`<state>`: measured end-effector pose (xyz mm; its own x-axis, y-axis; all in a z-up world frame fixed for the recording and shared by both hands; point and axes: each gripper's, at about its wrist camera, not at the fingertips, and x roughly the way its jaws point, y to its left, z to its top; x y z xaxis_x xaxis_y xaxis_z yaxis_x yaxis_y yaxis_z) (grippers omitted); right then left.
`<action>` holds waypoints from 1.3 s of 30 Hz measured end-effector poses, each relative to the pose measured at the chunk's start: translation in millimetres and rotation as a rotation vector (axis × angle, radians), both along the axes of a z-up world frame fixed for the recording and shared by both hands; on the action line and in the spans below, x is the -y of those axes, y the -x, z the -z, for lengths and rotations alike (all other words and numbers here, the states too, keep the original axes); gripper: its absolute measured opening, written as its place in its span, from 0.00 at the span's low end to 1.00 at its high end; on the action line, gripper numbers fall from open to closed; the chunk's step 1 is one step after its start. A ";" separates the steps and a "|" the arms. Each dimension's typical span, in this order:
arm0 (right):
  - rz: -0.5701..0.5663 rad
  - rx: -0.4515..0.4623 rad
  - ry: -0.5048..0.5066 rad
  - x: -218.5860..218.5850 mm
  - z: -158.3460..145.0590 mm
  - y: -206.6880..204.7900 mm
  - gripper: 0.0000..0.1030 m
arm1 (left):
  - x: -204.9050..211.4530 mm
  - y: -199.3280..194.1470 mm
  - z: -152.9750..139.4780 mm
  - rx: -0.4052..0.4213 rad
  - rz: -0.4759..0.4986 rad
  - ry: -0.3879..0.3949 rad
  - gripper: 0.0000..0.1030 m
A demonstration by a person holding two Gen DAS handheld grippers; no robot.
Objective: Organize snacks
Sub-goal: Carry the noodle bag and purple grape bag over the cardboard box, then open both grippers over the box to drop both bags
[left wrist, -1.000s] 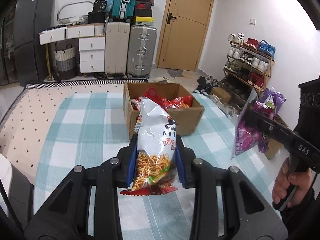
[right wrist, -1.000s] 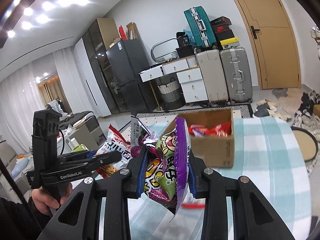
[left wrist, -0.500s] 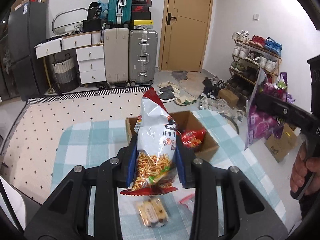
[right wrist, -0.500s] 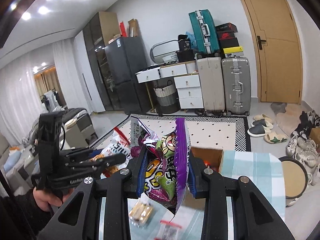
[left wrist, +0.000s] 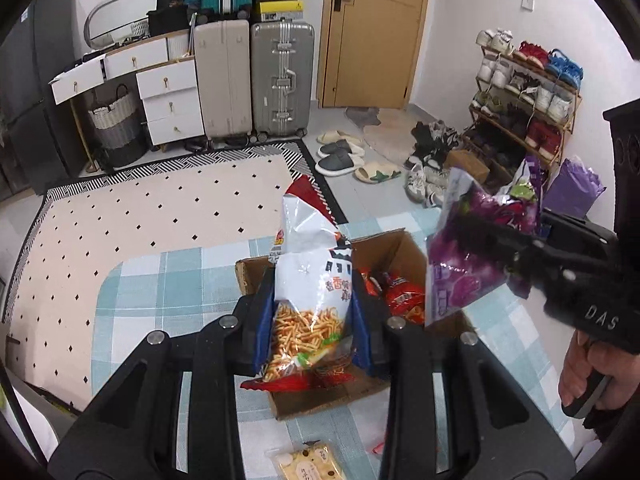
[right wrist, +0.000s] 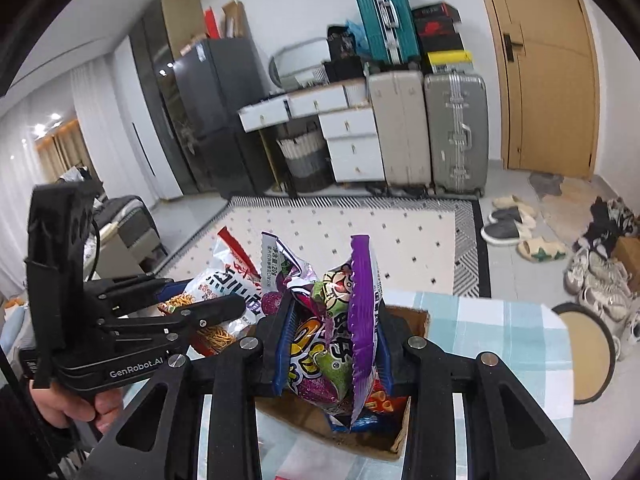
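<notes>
**Two snack bags held above the cardboard box**

Left wrist view: the left gripper (left wrist: 312,320) is closed narrowly on a white snack bag (left wrist: 310,280) printed with orange sticks, the blue pads pressed against both sides of it. The bag is held upright, its red top edge raised, directly above a brown cardboard box (left wrist: 320,400) that stands on a table covered with a blue-and-white checked cloth (left wrist: 160,292). Red snack packets (left wrist: 400,294) are seen lying inside the box. A pale yellow packet (left wrist: 308,460) lies on the cloth at the near edge, outside the box.

To the right, the right gripper (left wrist: 472,236) is seen side-on, clamped on a purple snack bag (left wrist: 468,272) that hangs beside the box's right wall. A hand (left wrist: 580,372) is wrapped around its handle.

From the right wrist view, the purple bag (right wrist: 336,328) is pinched between the right gripper's (right wrist: 332,340) blue pads, over the open box (right wrist: 416,318). The left gripper (right wrist: 208,304) with the white bag (right wrist: 228,280) is seen just to the left, gripped by a hand (right wrist: 68,404).

Behind the table, a dotted rug (left wrist: 140,216), suitcases (left wrist: 256,80) and a wooden door (left wrist: 372,32) are visible.
</notes>
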<state>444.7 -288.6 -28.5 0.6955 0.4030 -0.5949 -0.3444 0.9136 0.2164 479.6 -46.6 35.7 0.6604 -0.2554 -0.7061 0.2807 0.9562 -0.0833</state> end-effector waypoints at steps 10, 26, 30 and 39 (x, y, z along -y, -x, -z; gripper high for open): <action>0.000 -0.106 0.054 -14.4 62.4 -36.7 0.33 | 19.5 -53.5 67.4 -0.082 0.006 -0.021 0.30; -0.006 -0.054 0.137 -18.2 66.6 -25.2 0.67 | -9.1 -64.7 85.4 -0.099 -0.074 0.015 0.63; 0.007 -0.002 0.123 -10.5 48.1 -5.6 0.70 | -23.7 -42.3 70.7 -0.071 -0.088 0.030 0.68; 0.019 0.155 0.061 1.7 4.7 78.3 0.85 | -55.6 39.7 37.2 0.030 -0.184 -0.001 0.77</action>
